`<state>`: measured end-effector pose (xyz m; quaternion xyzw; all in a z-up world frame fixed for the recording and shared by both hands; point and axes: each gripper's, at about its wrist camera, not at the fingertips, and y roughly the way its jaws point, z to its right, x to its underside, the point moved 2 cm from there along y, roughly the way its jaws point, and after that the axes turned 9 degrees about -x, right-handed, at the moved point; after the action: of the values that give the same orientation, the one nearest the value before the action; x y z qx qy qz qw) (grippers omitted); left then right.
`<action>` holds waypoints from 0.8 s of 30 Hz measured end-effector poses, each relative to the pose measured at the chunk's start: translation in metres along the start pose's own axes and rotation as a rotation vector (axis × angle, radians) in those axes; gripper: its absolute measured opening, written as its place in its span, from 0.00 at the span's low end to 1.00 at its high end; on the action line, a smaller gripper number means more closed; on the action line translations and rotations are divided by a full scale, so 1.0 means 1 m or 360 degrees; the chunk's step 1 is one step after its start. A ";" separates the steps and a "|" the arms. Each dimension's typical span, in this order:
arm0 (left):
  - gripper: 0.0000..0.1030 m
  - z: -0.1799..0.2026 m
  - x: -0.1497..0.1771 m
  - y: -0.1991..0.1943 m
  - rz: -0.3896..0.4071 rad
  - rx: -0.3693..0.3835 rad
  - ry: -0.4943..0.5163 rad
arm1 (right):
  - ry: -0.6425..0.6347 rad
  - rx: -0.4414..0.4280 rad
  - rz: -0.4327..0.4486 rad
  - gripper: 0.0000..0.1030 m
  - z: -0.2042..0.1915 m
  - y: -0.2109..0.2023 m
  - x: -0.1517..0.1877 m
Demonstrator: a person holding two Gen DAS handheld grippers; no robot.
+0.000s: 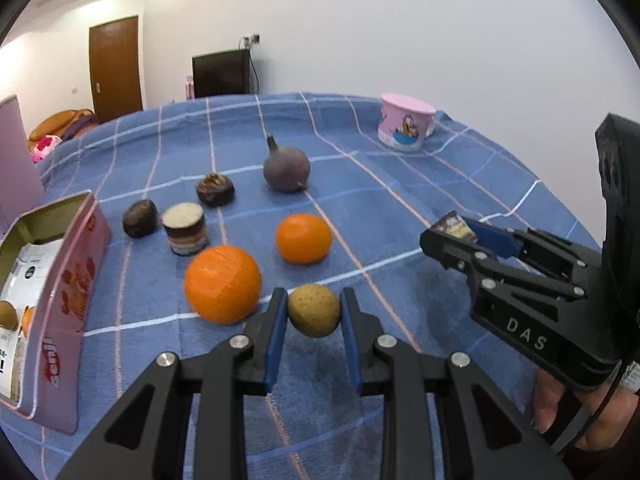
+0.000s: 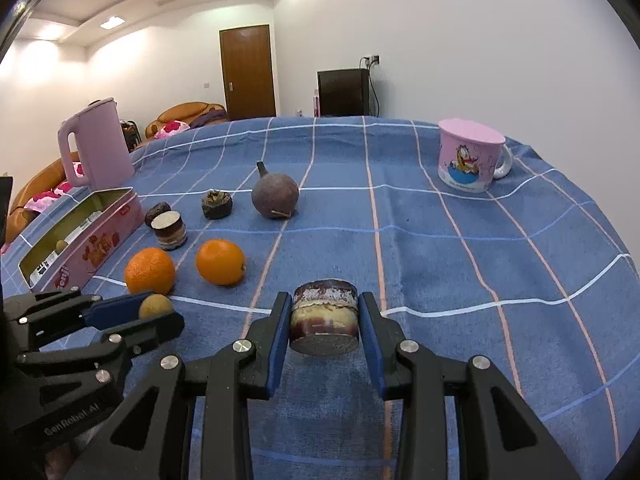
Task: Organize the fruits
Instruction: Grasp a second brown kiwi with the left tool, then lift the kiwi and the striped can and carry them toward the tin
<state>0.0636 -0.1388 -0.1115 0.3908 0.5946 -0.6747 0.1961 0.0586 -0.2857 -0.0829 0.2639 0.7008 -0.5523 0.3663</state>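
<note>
My left gripper [image 1: 314,312] is shut on a small tan round fruit [image 1: 314,310], just above the blue checked cloth; the same fruit [image 2: 154,305] shows between its fingers in the right wrist view. My right gripper [image 2: 324,322] is shut on a short layered cylinder [image 2: 324,320], dark on top and pale in the middle. On the cloth lie two oranges [image 1: 222,284] [image 1: 303,238], a large purple fruit with a stem [image 1: 286,168], two dark small fruits [image 1: 215,189] [image 1: 139,218] and a second layered cylinder [image 1: 186,228].
An open pink tin [image 1: 68,300] at the left holds packets and some fruit. A pink cartoon mug [image 2: 470,156] stands at the far right and a pink kettle [image 2: 96,140] at the far left. A hand [image 1: 568,412] holds the right gripper.
</note>
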 end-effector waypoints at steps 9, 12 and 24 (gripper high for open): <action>0.27 -0.005 -0.001 -0.008 0.0102 -0.0033 -0.0040 | -0.0052 -0.0035 0.0100 0.35 -0.006 -0.010 0.000; 0.27 -0.006 -0.001 -0.011 0.0125 -0.0043 -0.0046 | -0.0059 -0.0050 0.0127 0.34 -0.007 -0.013 0.000; 0.27 -0.005 0.001 -0.020 0.0213 -0.0077 -0.0033 | -0.0082 -0.0081 0.0228 0.35 -0.008 -0.022 0.002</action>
<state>0.0501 -0.1292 -0.0995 0.4179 0.5814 -0.6494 0.2563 0.0388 -0.2832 -0.0705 0.2896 0.6843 -0.5133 0.4293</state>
